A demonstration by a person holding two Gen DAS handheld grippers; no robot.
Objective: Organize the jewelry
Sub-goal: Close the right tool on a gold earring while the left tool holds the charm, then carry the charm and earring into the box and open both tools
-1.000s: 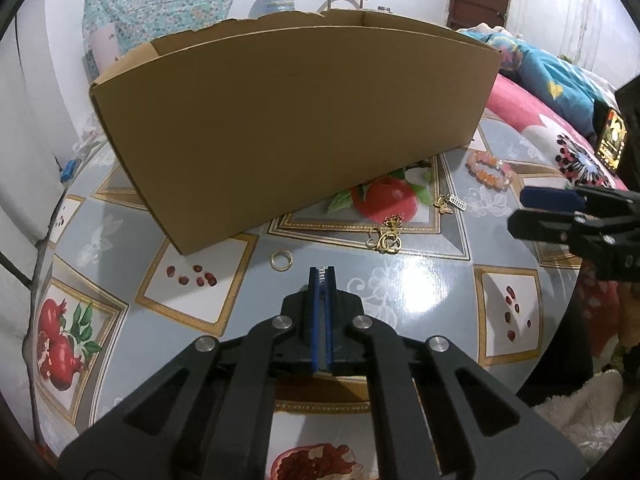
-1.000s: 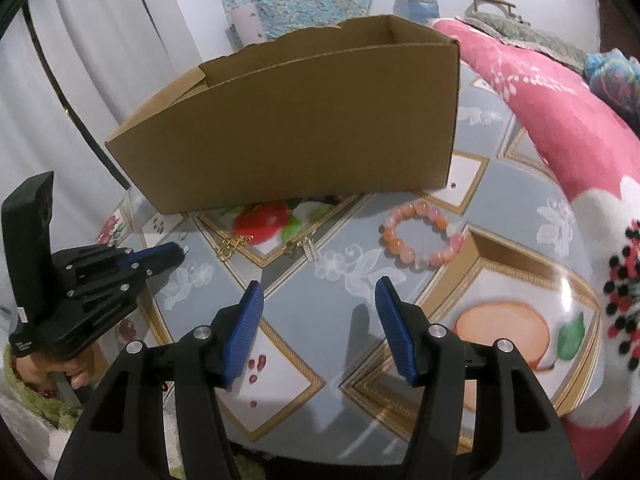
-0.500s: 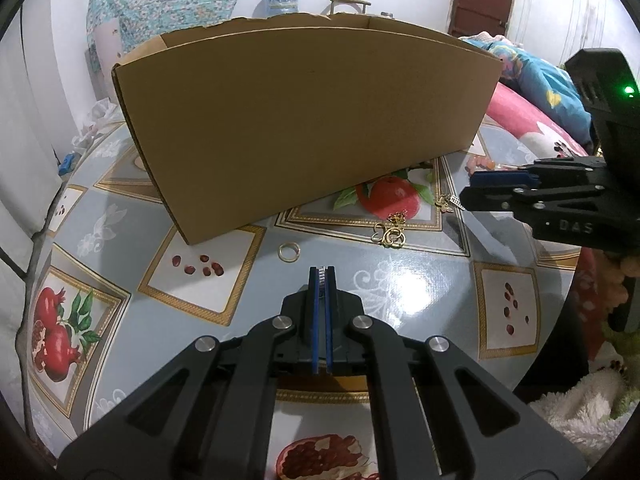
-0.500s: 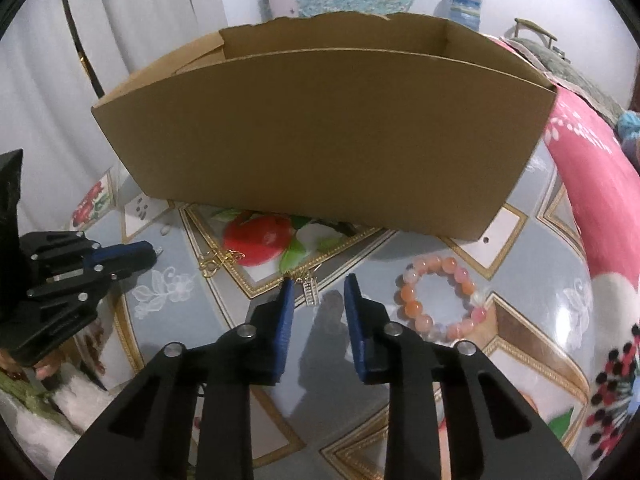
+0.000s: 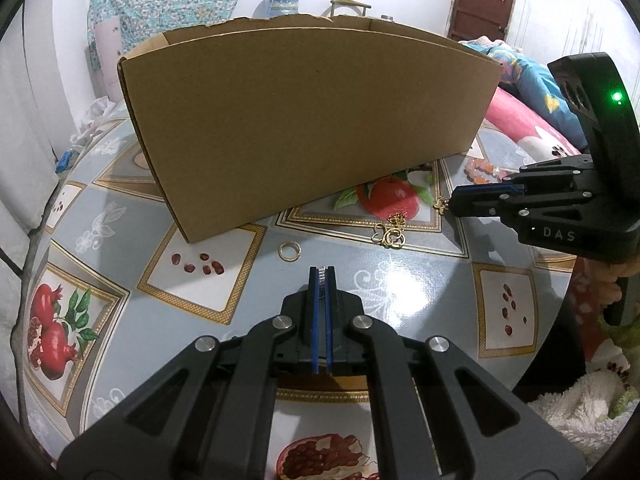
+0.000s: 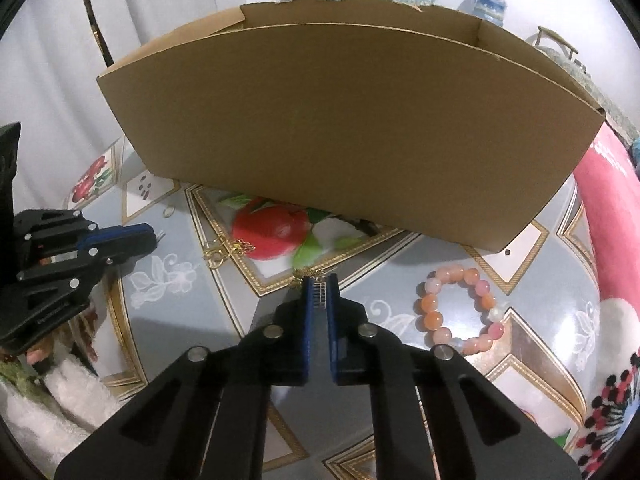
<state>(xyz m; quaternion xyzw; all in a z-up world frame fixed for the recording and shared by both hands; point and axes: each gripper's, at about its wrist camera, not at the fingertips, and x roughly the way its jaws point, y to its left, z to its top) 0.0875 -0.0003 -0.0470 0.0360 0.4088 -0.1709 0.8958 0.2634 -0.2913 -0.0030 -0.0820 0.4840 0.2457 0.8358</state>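
The left gripper (image 5: 320, 270), black with blue-padded fingers, reached up from the bottom centre of its own view, angled downward, its jaws pressed together on a small silver ring (image 5: 320, 269) at the tips. The right gripper (image 6: 319, 280), of the same build, rose from the bottom centre of its view; its jaws had just been closing and pinched a small silver ladder-shaped earring (image 6: 319, 294). It entered the left view from the right edge.

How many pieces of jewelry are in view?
5: gold ring, gold chain and bead bracelet on the table; silver piece in left gripper, charm in right gripper. Box may hide more.
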